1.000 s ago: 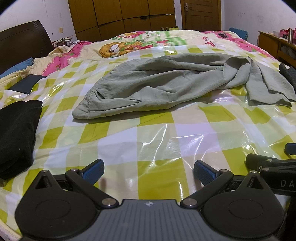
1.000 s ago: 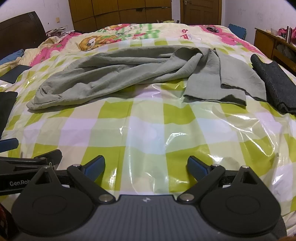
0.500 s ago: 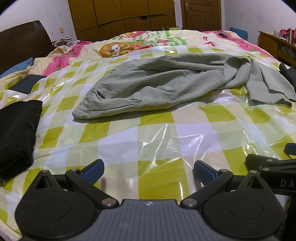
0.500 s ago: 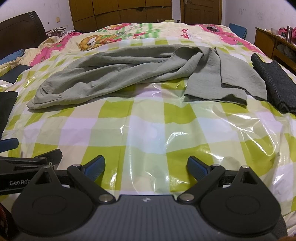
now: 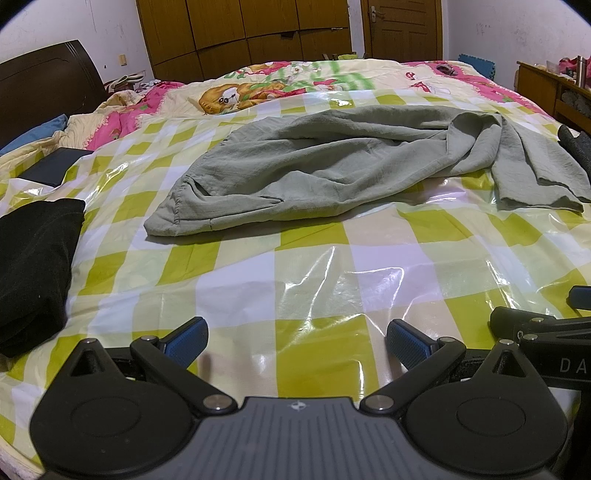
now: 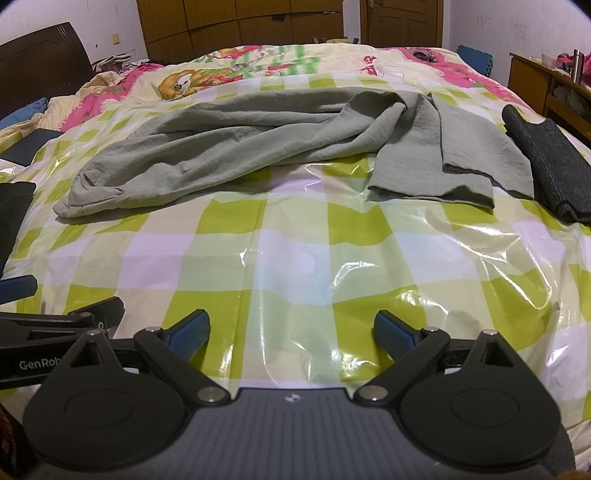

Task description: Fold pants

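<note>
Left wrist view shows the left gripper (image 5: 297, 341) and right gripper (image 6: 291, 334) low in frame, jaws spread and empty above the checked plastic sheet (image 5: 314, 273), probably staged for reaching the rumpled green pants (image 5: 332, 166) lying unfolded mid-frame beyond.

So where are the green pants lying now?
The green pants lie unfolded across the bed's middle in both views, between the black garment at left and dark grey one at right.

White walls (image 5: 517, 29), brown wardrobe (image 5: 240, 33), wooden door (image 5: 402, 29).
</note>
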Demonstrator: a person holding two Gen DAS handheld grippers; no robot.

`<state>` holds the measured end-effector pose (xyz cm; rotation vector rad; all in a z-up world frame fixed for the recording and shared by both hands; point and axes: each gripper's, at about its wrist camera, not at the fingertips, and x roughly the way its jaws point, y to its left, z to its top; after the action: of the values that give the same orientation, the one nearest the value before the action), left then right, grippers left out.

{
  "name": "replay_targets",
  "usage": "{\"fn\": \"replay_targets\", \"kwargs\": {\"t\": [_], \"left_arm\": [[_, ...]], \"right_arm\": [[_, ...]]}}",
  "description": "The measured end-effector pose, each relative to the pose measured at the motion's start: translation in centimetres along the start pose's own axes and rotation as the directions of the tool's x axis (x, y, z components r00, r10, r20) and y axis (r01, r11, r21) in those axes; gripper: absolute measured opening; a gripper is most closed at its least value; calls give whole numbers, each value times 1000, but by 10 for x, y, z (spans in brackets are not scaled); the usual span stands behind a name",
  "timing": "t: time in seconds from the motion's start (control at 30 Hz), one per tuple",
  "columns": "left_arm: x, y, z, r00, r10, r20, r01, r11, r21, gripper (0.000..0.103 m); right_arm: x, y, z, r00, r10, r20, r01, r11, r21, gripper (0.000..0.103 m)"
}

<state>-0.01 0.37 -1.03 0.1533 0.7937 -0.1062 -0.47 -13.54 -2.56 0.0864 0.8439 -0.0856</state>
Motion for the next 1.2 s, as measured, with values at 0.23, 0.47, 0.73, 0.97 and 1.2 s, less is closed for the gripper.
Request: {"fn": "replay_targets", "kwargs": {"t": [0.23, 0.47, 0.73, 0.97, 1.2], "left_arm": [[0, 0, 0, 1000, 0, 0, 0, 1000, 0, 103], [0, 1, 0, 1000, -1, -1, 1, 1000, -1, 103], [0, 2, -1, 1000, 0, -1, 0, 1000, -2, 103], [0, 2, -1, 1000, 0, -1, 0, 1000, -1, 103], [0, 2, -1, 1000, 0, -1, 0, 1000, -1, 103]], "right_arm": [[0, 0, 0, 1000, 0, 0, 0, 1000, 0, 96], [0, 0, 0, 1000, 1, 0, -1, 1000, 1, 96], [0, 0, 0, 1000, 2, -1, -2, 1000, 1, 96], [-1, 0, 0, 1000, 2, -1, -2, 1000, 1, 96], [0, 0, 0, 1000, 2, -2, -2, 1000, 2, 96]]}}
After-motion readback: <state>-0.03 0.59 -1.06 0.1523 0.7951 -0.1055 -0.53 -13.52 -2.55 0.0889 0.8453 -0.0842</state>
